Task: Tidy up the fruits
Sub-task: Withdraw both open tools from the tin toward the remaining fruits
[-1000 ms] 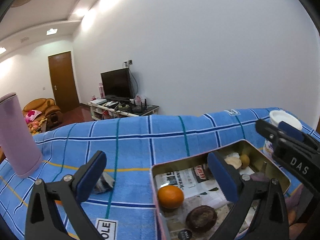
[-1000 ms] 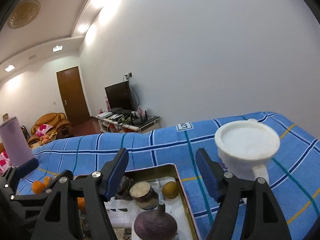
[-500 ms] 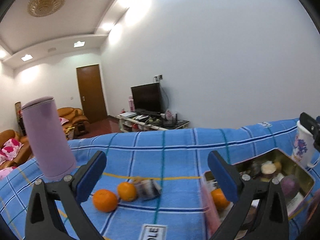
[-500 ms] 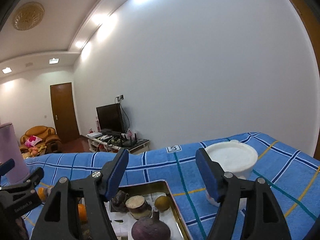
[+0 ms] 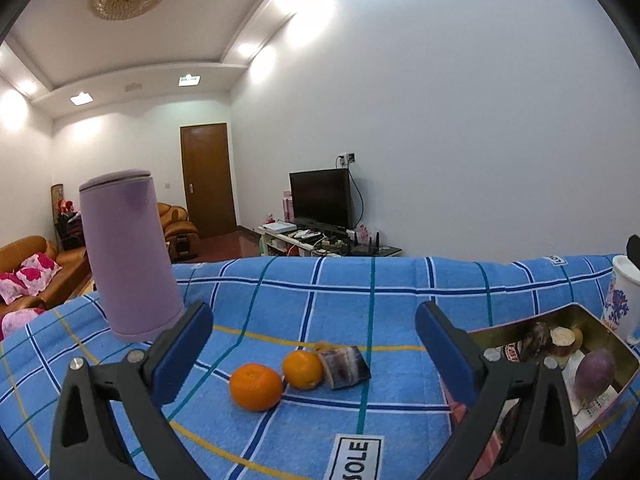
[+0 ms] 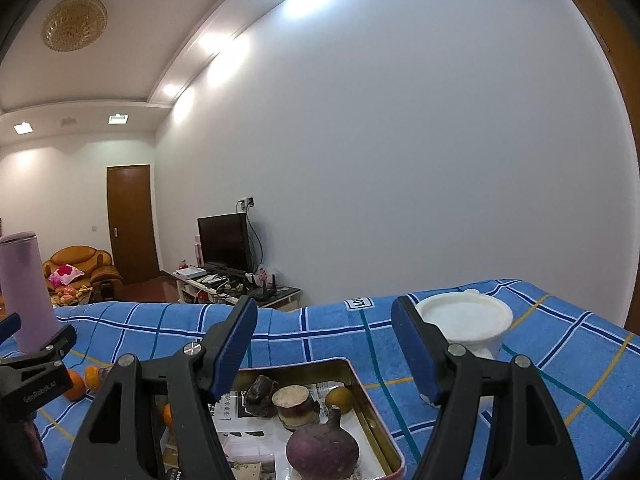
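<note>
Two oranges [image 5: 256, 386] [image 5: 302, 369] lie side by side on the blue checked cloth, with a purple-striped cut chunk [image 5: 346, 367] touching the right one. My left gripper [image 5: 312, 354] is open and empty, held just above and in front of them. A metal tin [image 6: 374, 412] lined with newspaper holds a purple round fruit [image 6: 322, 448], a cut brown piece [image 6: 295, 400], a small yellow fruit [image 6: 338, 399] and an orange [image 6: 167, 416]. My right gripper [image 6: 324, 354] is open and empty above the tin. The tin also shows in the left wrist view [image 5: 622, 354].
A tall lilac tumbler [image 5: 130, 252] stands on the cloth at back left. A white lidded mug [image 6: 466, 326] stands right of the tin. The cloth's far edge drops off to a living room. The left gripper [image 6: 30, 376] shows at the right view's left edge.
My left gripper has swung left, away from the tin, so the two oranges and the cut chunk now lie between its fingers. The right gripper has tilted up slightly over the tin.
</note>
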`<control>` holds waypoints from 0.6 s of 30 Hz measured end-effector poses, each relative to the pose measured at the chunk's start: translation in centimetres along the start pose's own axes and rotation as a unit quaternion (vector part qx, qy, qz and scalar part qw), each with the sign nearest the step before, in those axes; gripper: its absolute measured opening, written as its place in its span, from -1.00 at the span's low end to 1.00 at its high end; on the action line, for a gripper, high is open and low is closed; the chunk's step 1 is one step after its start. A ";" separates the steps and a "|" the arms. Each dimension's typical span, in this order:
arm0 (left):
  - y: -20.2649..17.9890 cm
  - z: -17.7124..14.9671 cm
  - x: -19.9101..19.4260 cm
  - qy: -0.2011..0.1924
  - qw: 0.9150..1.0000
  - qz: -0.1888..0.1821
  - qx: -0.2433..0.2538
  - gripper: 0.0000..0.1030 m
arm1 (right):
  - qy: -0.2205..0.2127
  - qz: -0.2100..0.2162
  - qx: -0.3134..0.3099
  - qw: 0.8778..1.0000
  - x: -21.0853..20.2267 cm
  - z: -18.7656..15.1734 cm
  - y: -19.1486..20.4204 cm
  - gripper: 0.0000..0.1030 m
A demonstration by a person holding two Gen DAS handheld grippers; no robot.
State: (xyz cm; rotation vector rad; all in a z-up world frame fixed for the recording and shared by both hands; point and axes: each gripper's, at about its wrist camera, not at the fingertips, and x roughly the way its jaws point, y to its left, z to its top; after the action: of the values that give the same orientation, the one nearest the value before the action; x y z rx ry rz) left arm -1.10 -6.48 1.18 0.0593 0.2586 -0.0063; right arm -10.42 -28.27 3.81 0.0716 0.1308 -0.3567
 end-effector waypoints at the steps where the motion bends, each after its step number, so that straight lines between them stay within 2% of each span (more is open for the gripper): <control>1: 0.1 0.0 0.1 0.002 1.000 -0.001 -0.001 1.00 | 0.000 -0.003 0.000 1.000 0.1 0.0 0.0 0.38; 8: 1.8 -0.3 0.0 0.020 1.000 -0.019 -0.014 1.00 | 0.001 -0.015 0.004 1.000 -0.7 -0.1 0.1 0.38; 18: 3.1 -0.5 0.8 0.037 0.999 -0.027 0.017 1.00 | 0.005 -0.025 -0.012 1.000 -1.9 -0.4 1.3 0.38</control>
State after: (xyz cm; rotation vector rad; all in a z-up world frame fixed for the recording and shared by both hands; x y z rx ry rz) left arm -0.37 -3.35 0.70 0.0863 0.3333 -0.0618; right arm -11.74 -26.33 3.75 0.0461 0.1469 -0.4053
